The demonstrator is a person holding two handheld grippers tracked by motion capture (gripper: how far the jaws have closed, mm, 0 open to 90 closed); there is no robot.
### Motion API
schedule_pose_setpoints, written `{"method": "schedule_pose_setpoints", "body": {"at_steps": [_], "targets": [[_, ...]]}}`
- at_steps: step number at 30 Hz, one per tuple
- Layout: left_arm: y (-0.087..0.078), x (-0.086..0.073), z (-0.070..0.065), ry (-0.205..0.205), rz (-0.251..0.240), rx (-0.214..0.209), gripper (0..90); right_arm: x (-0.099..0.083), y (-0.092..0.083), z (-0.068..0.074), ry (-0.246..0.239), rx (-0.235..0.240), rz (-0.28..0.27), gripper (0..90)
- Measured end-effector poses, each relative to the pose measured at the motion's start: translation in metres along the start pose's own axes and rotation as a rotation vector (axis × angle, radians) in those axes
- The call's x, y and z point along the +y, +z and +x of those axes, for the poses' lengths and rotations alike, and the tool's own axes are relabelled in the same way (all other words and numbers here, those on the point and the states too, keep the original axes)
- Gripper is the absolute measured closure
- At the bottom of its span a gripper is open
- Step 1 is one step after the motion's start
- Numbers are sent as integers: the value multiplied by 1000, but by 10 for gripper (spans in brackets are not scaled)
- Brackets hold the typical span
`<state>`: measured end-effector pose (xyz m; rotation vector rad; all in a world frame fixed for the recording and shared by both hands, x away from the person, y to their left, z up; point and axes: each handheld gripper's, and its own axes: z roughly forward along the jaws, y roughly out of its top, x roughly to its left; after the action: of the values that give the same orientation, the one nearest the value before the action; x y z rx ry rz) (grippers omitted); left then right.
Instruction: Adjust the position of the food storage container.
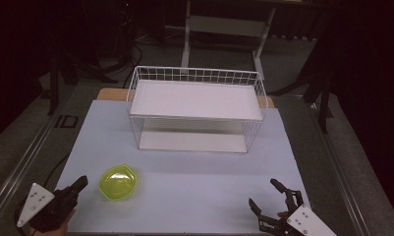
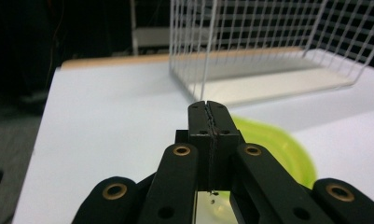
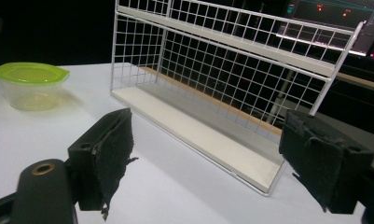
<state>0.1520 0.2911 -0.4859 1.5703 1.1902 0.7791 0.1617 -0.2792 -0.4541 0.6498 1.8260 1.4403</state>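
**Operator:** Bowl, lime-green and translucent, sits upright near the front left of the white desk, well apart from the wire rack behind it. My left gripper rests just beside the bowl, on its left, jaws pressed together with nothing between them. My right gripper waits at the front right corner, jaws spread wide and empty.

**Observer:** And from the grippers' own cameras?

**Operator:** In the left gripper view the closed tips of the left gripper point past the bowl, which lies low and to their right, with the rack beyond. In the right gripper view the bowl stands far left and the rack fills the middle; both its shelves look bare.

**Observer:** Which step is this?

**Operator:** I judge it the approach, before any grasp; the bowl looks untouched. Next, I would part the left jaws, swing the tips right toward the rim, and close on the rim's thin wall. A shallow, light bowl may slide or tip if I nudge it first.
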Motion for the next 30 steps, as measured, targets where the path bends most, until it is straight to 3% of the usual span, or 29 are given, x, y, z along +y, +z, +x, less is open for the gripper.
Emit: {"method": "schedule_pose_setpoints", "body": {"at_steps": [3, 6, 8, 14, 16, 19, 24, 30], "targets": [[9, -8, 4, 3, 64, 31, 900, -1, 1, 0, 3, 8, 1, 174], [20, -17, 12, -21, 134, 40, 900, -1, 1, 0, 2, 14, 1, 174], [26, -22, 14, -13, 170, 47, 900, -1, 1, 1, 0, 16, 2, 174], [42, -32, 15, -48, 249, -9, 900, -1, 1, 1, 8, 17, -1, 174], [46, -35, 14, -47, 288, -29, 900, -1, 1, 1, 8, 18, 0, 174], [51, -36, 12, -33, 331, -25, 900, -2, 1, 1, 16, 22, 0, 174], [56, -36, 8, -37, 349, -94, 900, -2, 1, 0, 20, 22, 0, 174], [57, -34, -2, -16, 380, -140, 900, -2, 0, 0, 18, 17, -2, 174]]}}
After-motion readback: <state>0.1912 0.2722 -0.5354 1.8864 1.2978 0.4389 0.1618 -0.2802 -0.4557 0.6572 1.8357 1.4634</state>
